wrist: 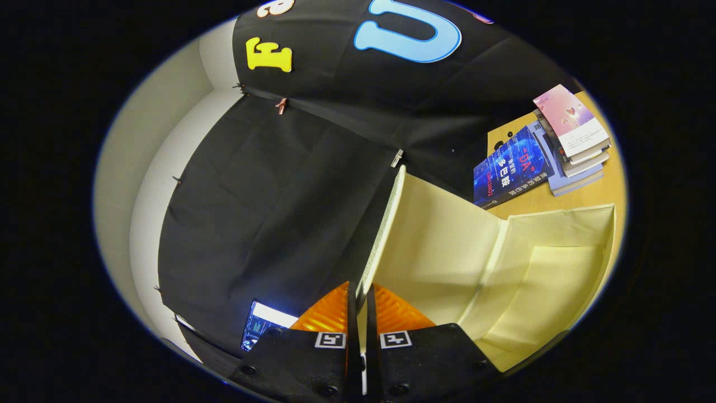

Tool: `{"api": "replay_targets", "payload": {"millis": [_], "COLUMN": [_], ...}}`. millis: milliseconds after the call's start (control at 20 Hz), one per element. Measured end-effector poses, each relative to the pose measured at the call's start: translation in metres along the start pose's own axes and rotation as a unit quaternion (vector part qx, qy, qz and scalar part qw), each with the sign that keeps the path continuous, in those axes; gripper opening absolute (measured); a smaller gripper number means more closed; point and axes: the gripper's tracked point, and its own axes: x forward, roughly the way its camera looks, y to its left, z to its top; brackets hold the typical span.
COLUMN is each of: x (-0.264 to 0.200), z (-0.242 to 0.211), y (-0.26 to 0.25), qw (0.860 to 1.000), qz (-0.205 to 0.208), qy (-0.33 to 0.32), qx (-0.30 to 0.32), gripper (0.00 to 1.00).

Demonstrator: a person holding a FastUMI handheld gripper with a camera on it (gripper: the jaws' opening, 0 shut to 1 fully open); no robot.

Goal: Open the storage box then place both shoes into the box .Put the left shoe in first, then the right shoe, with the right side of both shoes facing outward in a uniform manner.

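Observation:
My gripper is shut on the edge of the storage box's lid, a thin pale panel that runs upward between the two orange fingers. The lid is lifted up on edge. To the right of it the cream-coloured box lies open, showing its pale inner walls and folds. The view is tilted strongly.
A pile of books and a blue book lie on the wooden table beyond the box. A lit screen glows left of the fingers. A pale wall stands at the left.

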Motion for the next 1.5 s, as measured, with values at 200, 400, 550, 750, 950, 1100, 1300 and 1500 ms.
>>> {"api": "replay_targets", "payload": {"millis": [200, 400, 550, 750, 950, 1100, 1300, 1500], "x": [0.024, 0.033, 0.028, -0.003, -0.067, -0.126, -0.219, -0.316], "z": [0.003, 0.004, 0.004, 0.008, 0.023, 0.028, 0.028, 0.014], "y": [-0.003, -0.012, -0.014, -0.022, -0.035, -0.051, -0.098, -0.159], "qw": [1.0, 0.999, 0.999, 0.995, 0.984, 0.972, 0.939, 0.895], "qz": [-0.016, -0.03, -0.039, -0.065, -0.12, -0.169, -0.277, -0.39], "qy": [-0.017, -0.019, -0.017, -0.021, -0.044, -0.059, -0.073, -0.071], "qx": [-0.016, -0.014, -0.019, -0.068, -0.125, -0.154, -0.193, -0.206], "gripper": [0.15, 0.31, 0.52, 0.78, 0.91, 0.9, 0.9, 0.91]}}
